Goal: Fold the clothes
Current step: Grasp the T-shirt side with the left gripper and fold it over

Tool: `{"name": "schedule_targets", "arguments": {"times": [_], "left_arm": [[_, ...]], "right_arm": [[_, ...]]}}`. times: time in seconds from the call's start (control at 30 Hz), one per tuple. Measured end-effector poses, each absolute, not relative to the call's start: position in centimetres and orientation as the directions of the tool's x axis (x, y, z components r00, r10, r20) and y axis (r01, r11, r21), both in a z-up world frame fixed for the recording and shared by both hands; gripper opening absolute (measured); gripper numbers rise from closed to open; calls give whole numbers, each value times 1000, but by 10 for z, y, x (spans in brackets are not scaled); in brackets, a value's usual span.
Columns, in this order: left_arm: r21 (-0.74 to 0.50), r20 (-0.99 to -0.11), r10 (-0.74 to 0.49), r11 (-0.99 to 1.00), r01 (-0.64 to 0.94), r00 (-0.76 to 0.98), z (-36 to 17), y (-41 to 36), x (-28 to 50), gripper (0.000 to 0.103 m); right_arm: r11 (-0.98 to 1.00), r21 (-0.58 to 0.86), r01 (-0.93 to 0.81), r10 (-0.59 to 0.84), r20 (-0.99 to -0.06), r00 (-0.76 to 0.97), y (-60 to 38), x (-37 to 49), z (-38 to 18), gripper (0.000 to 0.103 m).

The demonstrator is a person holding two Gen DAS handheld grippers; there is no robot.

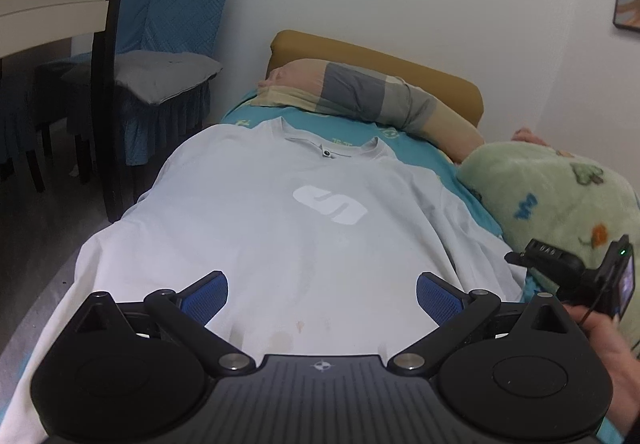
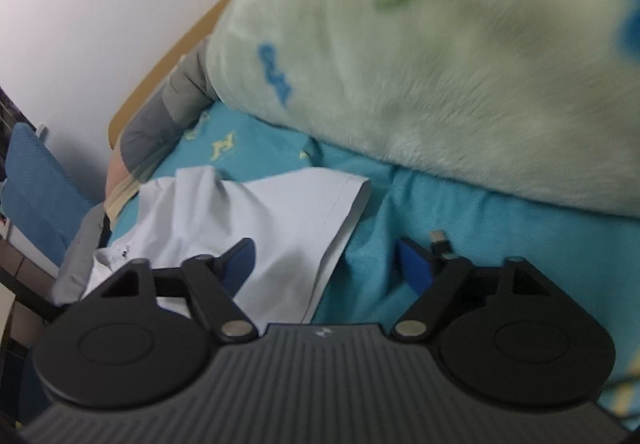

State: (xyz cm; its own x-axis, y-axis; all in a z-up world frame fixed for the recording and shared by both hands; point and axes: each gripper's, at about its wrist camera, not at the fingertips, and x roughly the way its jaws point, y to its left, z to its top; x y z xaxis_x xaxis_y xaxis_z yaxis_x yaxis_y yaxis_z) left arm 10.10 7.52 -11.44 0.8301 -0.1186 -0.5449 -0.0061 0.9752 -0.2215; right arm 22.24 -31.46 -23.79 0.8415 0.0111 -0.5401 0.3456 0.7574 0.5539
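A pale grey T-shirt (image 1: 280, 228) with a white logo lies flat, front up, on the teal bed sheet (image 1: 424, 152), collar at the far end. My left gripper (image 1: 322, 294) is open and empty above the shirt's lower part. In the right wrist view, the shirt's right sleeve (image 2: 288, 212) lies spread on the sheet (image 2: 460, 228). My right gripper (image 2: 326, 262) is open and empty, its left finger over the sleeve, its right finger over the sheet. The right gripper also shows at the right edge of the left wrist view (image 1: 516, 256).
A pale green fleece blanket (image 1: 560, 196) is bunched along the bed's right side (image 2: 440, 64). A striped pillow (image 1: 360, 92) lies against the mustard headboard (image 1: 400, 64). A blue-covered chair (image 1: 168, 44) and a table (image 1: 52, 4) stand to the left. A small USB plug (image 2: 440, 240) lies on the sheet.
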Motion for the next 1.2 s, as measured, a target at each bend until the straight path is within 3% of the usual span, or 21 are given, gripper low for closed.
{"name": "schedule_targets", "arguments": {"times": [0.07,0.1,0.13,0.17,0.2,0.33,0.53,0.6,0.67,0.73,0.77,0.8,0.83,1.07,1.2], "left_arm": [[-232,-539,-120,973,-10,834,-119,79,106,102],[-239,-539,-119,971,-16,834,-122,81,109,102],[-245,-544,-116,969,-24,831,-125,82,112,102],[-251,-551,-114,967,-34,827,-129,84,116,102],[-257,-555,-113,966,-40,824,-131,85,119,102],[-251,-566,-95,966,-62,819,-139,90,127,102],[-258,-571,-120,965,-39,812,-140,90,125,102],[-263,-570,-150,965,-6,808,-139,86,124,102],[-268,-571,-182,963,28,801,-139,81,124,102],[-278,-578,-213,959,56,787,-140,76,123,102],[-287,-583,-232,956,69,778,-141,74,122,101],[-296,-588,-250,952,83,769,-141,72,122,101],[-305,-592,-268,947,96,760,-142,71,120,101],[-449,-617,-458,873,192,639,-140,62,101,98],[-511,-656,-560,823,249,505,-142,46,81,92]], "right_arm": [[774,534,341,-4,-535,845,-313,237,-240,78],[778,528,341,-7,-535,845,-313,243,-238,69],[800,503,327,-7,-536,844,-309,247,-233,56],[831,465,305,-7,-540,842,-304,252,-229,23],[859,427,283,-7,-544,839,-299,256,-224,12],[938,274,213,-48,-505,862,-285,269,-190,8],[930,144,338,-262,-383,886,-320,296,-112,8],[918,84,387,-331,-374,867,-333,308,-96,10],[919,89,383,-311,-429,848,-344,312,-96,11],[926,104,363,-273,-479,834,-344,304,-95,18],[930,111,349,-255,-488,835,-342,293,-95,43],[935,121,333,-235,-489,840,-337,280,-95,74],[938,136,320,-219,-483,848,-332,266,-95,85],[906,353,231,-33,-487,873,-300,123,-87,88],[857,447,256,1,-499,867,-296,61,-88,88]]}}
